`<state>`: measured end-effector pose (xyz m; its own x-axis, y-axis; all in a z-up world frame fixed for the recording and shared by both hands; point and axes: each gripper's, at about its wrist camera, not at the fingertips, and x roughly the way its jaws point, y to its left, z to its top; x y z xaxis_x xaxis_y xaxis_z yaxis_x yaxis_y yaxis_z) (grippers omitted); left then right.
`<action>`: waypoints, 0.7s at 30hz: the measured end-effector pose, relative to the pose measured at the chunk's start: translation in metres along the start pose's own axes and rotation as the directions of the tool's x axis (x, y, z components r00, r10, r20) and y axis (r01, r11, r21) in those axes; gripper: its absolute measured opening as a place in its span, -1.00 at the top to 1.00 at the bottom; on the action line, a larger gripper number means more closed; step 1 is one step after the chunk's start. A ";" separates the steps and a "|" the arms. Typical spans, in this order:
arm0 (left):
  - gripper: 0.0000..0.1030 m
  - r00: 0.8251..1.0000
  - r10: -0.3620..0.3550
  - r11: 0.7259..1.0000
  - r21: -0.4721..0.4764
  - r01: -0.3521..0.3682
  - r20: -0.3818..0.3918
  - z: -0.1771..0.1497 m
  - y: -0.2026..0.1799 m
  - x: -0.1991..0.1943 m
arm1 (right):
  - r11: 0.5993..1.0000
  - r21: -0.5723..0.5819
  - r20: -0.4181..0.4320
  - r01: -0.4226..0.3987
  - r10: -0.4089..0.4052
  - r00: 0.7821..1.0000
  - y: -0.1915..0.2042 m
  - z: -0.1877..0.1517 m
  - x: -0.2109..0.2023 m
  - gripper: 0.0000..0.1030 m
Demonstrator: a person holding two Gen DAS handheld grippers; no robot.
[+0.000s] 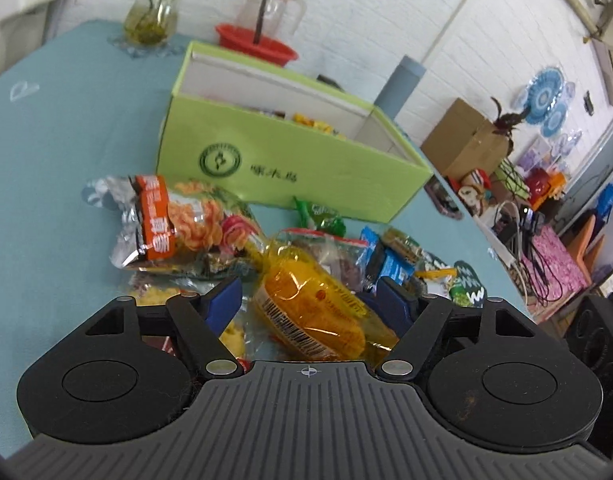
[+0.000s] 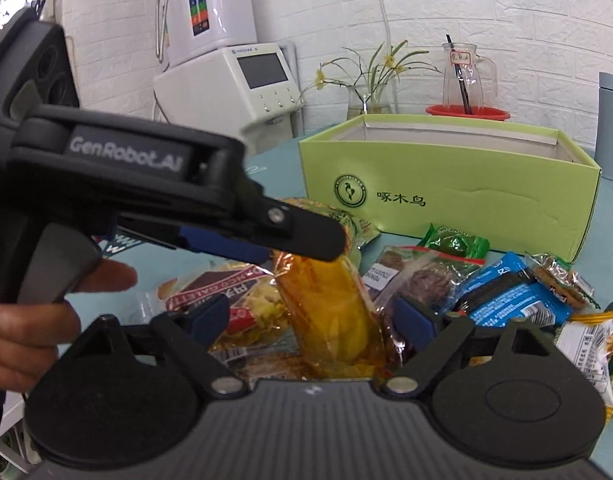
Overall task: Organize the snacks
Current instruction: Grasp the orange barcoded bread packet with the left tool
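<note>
Teal tablecloth [image 1: 58, 168], yellow packet [image 1: 310, 312] lengthwise between open left gripper [image 1: 310, 304]

Home: flower vase [image 2: 366, 98], water dispenser [image 2: 226, 92], clutter.

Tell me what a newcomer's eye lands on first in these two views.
The lime green box stands open at the back of the teal table. In front of it sprawls a heap of snack packets, with a glossy orange packet lying between the open jaws of both grippers. In the right wrist view the left gripper reaches over that packet.
</note>
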<state>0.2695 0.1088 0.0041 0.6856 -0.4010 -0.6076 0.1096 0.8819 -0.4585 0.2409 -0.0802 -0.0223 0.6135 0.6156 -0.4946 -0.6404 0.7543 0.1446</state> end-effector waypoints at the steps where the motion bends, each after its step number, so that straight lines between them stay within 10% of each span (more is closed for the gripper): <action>1: -0.01 1.000 -0.007 1.000 -0.006 0.007 -0.015 -0.001 0.002 0.004 | 1.000 0.000 0.004 0.010 -0.010 1.000 0.001 0.001 0.000 -0.63; 8: 0.41 0.997 -0.075 0.994 -0.081 0.073 -0.033 -0.006 0.014 -0.003 | 0.999 -0.004 0.001 0.054 -0.054 0.999 0.005 -0.002 -0.007 -0.01; 21: 0.46 0.993 -0.065 0.997 0.056 0.060 0.094 0.126 -0.037 0.005 | 0.993 -0.109 0.121 0.044 -0.031 0.992 -0.029 0.093 -0.007 0.01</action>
<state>0.3597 0.1053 0.1001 0.7418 -0.4324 -0.5126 0.1906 0.8688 -0.4571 0.2984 -0.0849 0.0567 0.6846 0.6151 -0.3911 -0.6592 0.7514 0.0280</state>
